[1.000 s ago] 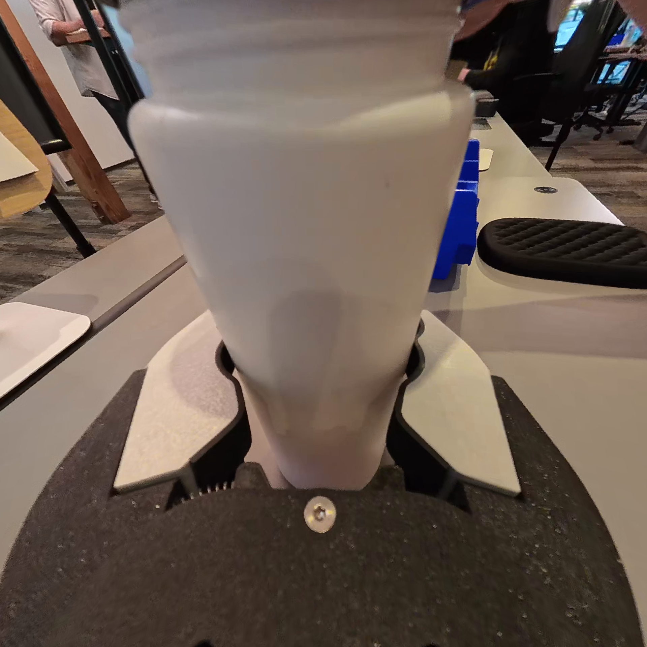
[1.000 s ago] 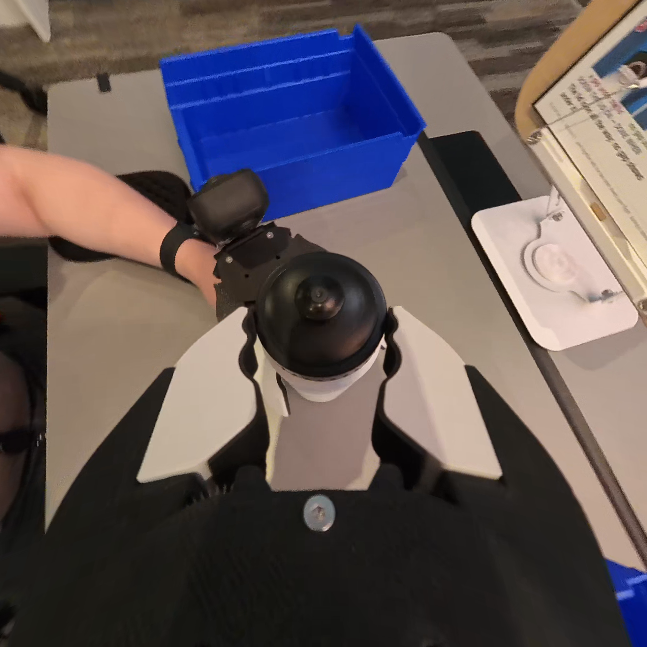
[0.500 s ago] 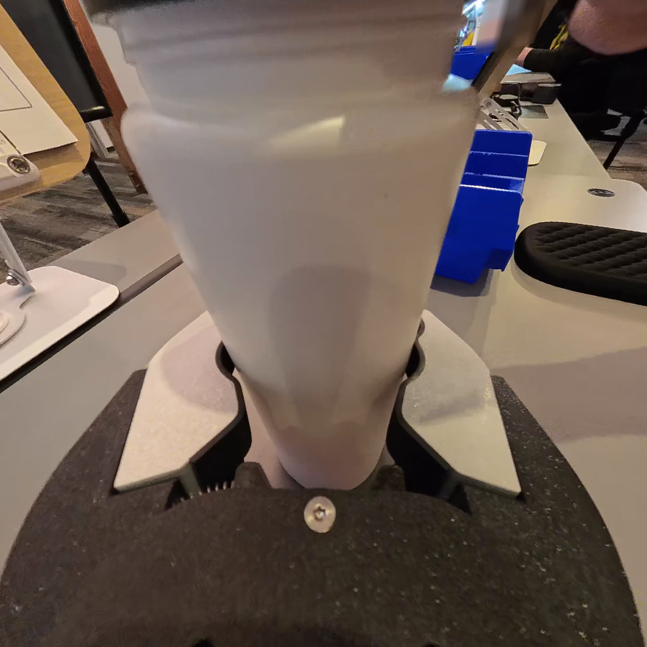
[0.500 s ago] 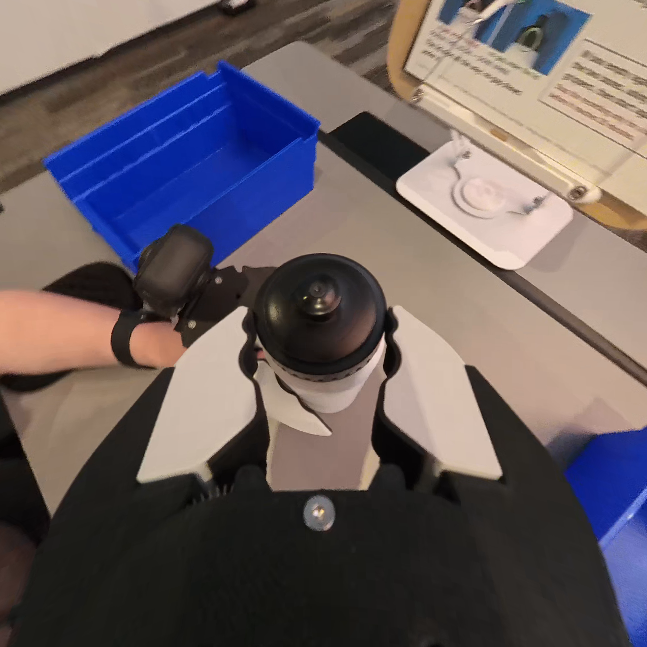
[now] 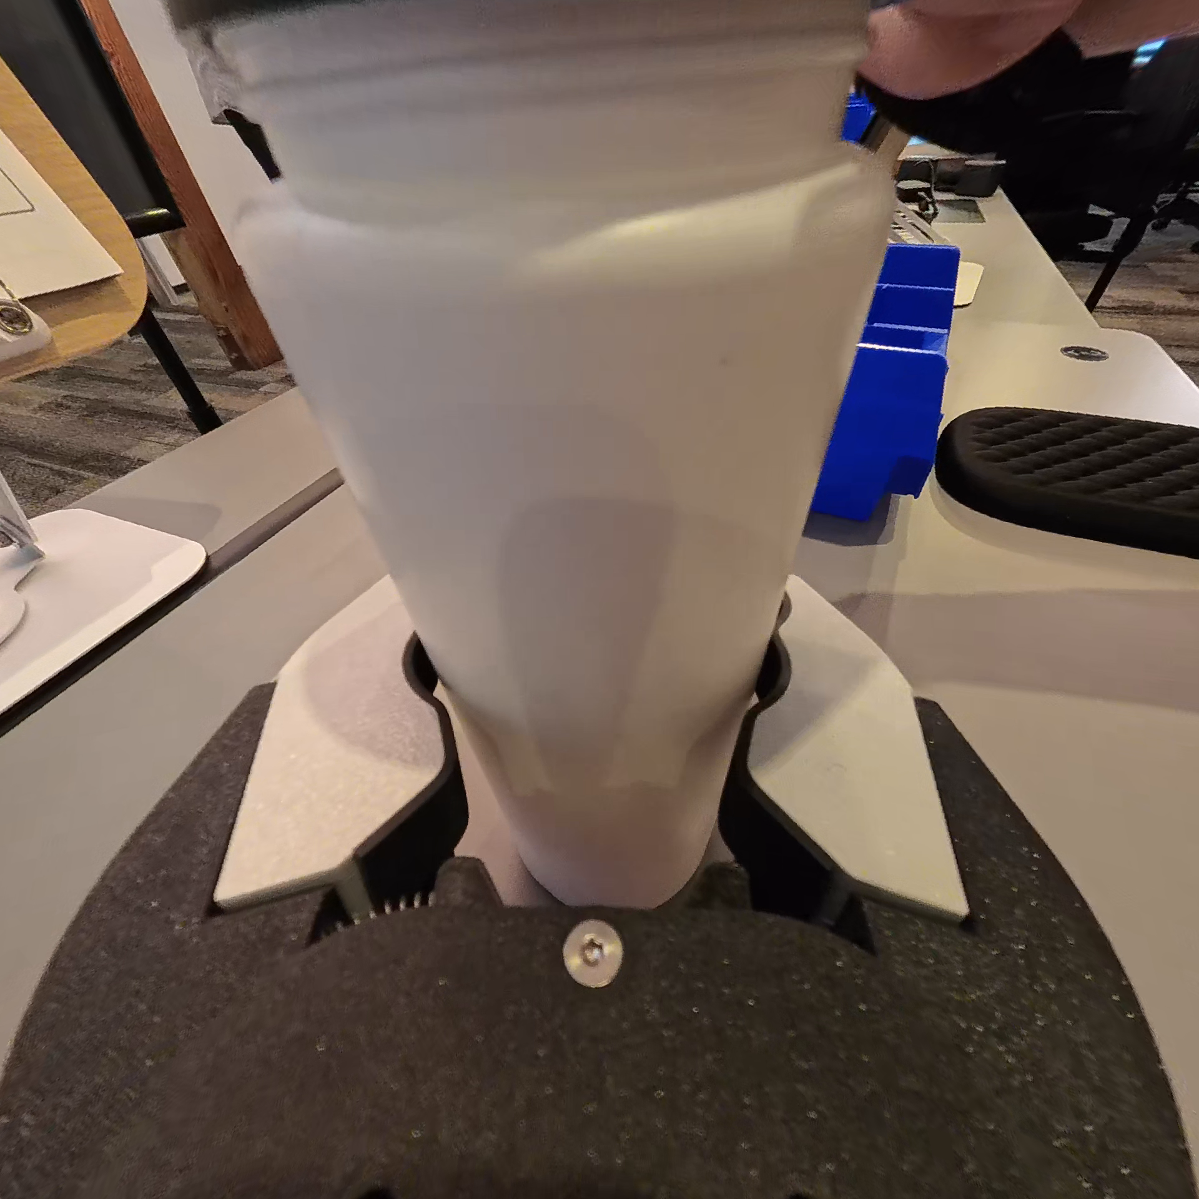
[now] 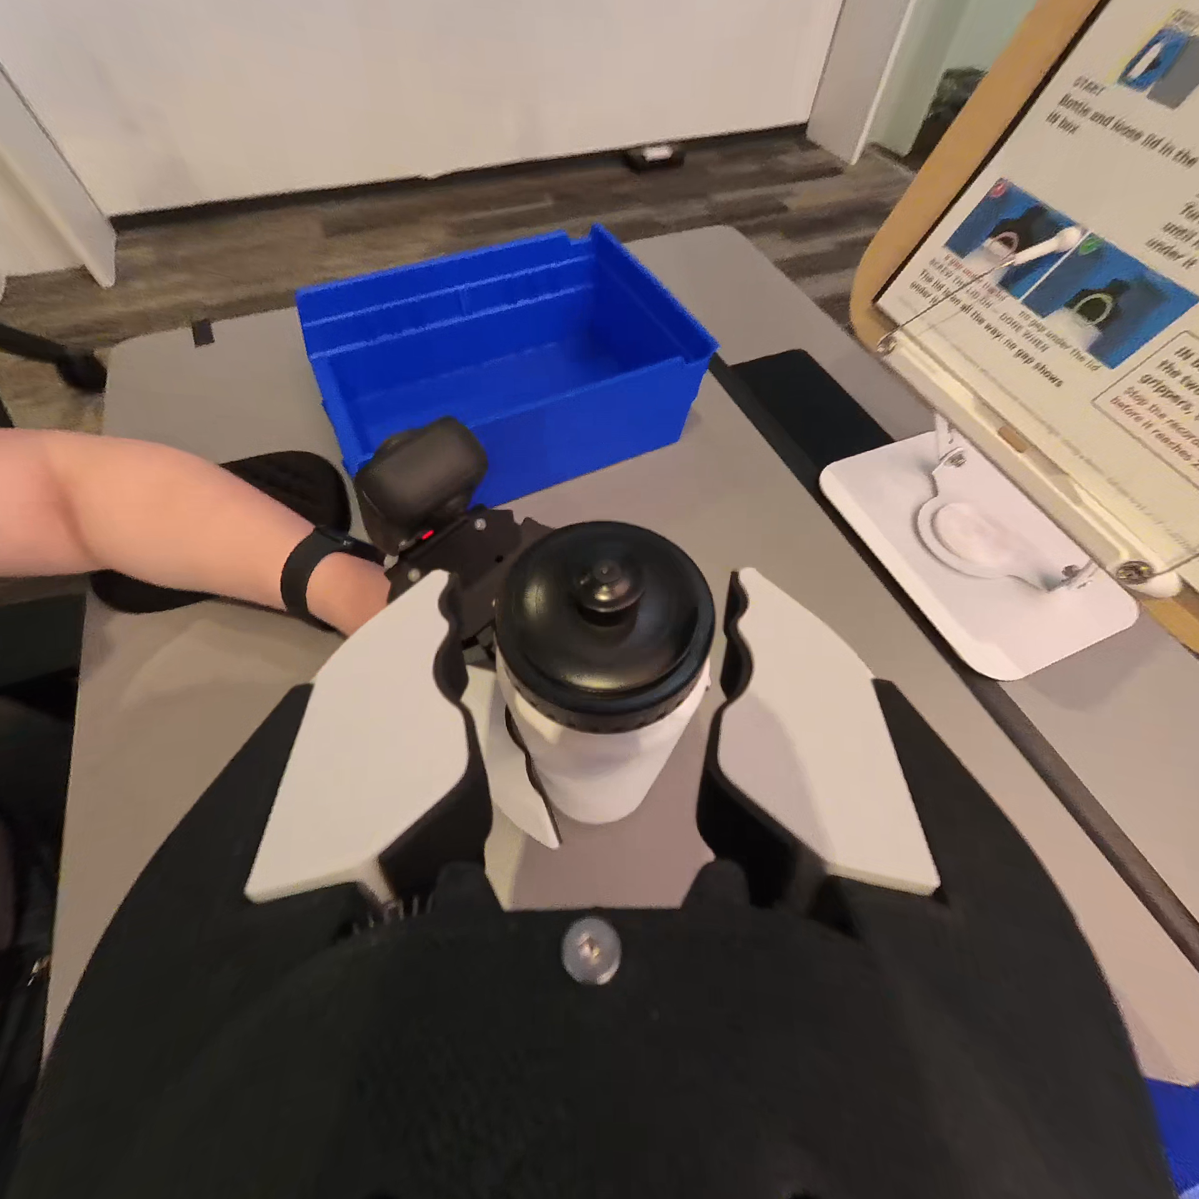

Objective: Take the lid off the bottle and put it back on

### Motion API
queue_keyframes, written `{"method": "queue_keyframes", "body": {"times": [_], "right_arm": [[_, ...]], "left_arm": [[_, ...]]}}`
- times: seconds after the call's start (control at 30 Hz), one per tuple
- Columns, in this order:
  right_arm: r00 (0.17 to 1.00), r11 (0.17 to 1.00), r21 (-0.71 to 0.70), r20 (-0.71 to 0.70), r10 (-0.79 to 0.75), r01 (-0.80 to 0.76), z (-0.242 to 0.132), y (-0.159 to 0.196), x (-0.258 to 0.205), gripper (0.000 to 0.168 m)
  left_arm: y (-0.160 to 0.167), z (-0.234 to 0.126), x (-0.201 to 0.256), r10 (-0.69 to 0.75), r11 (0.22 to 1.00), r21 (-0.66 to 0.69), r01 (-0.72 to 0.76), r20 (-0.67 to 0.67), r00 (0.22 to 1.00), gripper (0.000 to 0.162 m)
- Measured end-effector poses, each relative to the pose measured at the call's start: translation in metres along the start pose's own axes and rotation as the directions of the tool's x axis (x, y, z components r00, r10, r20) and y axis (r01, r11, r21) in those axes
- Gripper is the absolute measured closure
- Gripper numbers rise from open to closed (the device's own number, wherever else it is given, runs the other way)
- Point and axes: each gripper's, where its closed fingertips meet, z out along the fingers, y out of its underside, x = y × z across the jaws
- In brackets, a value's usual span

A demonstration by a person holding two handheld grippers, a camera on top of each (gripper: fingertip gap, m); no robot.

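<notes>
The left claw (image 5: 600,733) gripped the white bottle (image 5: 571,415) low on its body, holding it upright over the grey table (image 5: 1012,662). The right claw (image 6: 593,655) stood wide around the black lid (image 6: 603,616) on the bottle's top, its fingers (image 6: 804,733) clear of it. A blue bin (image 6: 512,363) sat toward the table's far edge.

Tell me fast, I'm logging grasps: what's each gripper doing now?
Left gripper: shut on the white bottle.
Right gripper: open around the black lid, not gripping.

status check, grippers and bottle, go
Left gripper shut on white bottle. Right gripper jaws open around black lid, lid on bottle. Nothing blocking.
</notes>
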Motion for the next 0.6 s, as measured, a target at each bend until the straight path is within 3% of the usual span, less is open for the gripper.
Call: {"method": "queue_keyframes", "body": {"times": [0.3, 0.6], "right_arm": [[1.0, 0.994, -0.106, -0.006, -0.013, 0.012, 0.005, 0.014, 0.003, 0.096], [0.919, 0.985, -0.009, -0.363, 0.156, -0.171, 0.004, 0.014, 0.008, 0.096]], "left_arm": [[0.0, 0.0, 0.0, 0.005, 1.0, -0.002, -0.005, -0.002, 1.0, 0.064], [0.001, 0.0, -0.003, -0.007, 1.0, -0.023, 0.008, 0.059, 0.998, 0.064]]}}
